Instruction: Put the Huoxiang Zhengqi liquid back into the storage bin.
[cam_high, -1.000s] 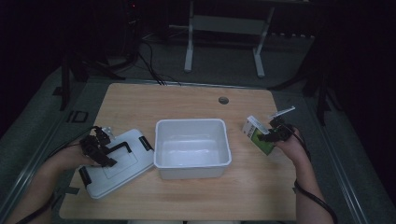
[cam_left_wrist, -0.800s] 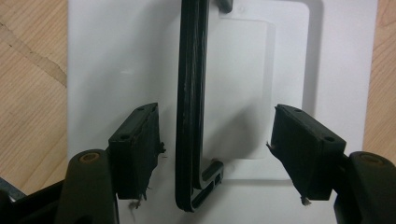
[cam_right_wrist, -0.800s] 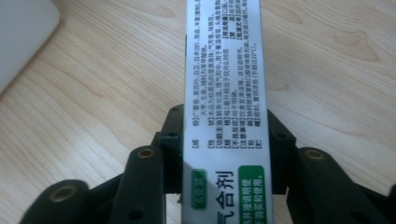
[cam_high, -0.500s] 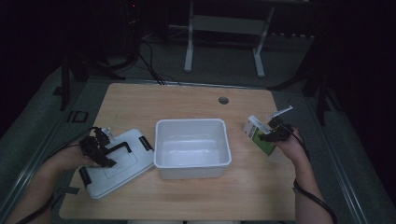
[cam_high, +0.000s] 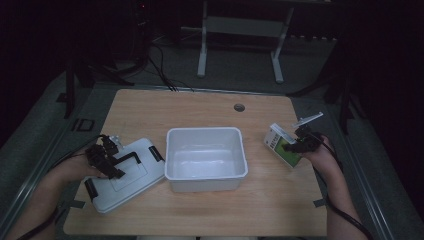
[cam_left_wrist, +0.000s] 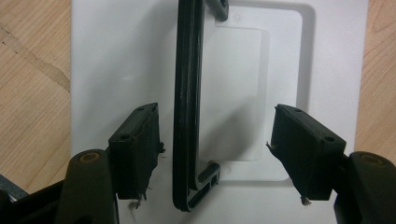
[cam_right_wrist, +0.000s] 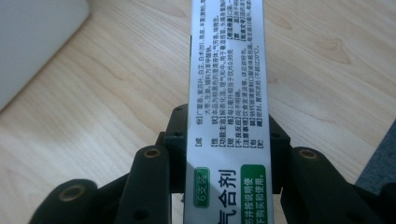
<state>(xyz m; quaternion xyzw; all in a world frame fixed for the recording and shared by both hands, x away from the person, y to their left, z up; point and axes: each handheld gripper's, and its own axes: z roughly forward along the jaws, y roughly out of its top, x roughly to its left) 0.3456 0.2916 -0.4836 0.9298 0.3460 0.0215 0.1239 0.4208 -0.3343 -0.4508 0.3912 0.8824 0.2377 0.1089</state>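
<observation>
Wooden tabletop (cam_high: 200, 107) in a dark room, tub (cam_high: 206, 158) mid-table. Left gripper (cam_left_wrist: 215, 144) spread over lid (cam_high: 125, 172) handle (cam_left_wrist: 187, 93), near left edge. Right gripper (cam_right_wrist: 224, 140), jaws just closing, pinches box (cam_right_wrist: 228, 84) by right edge.

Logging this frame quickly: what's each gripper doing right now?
Left gripper: open, jaws either side of the lid's black handle.
Right gripper: just closed on the box, holding it.
</observation>
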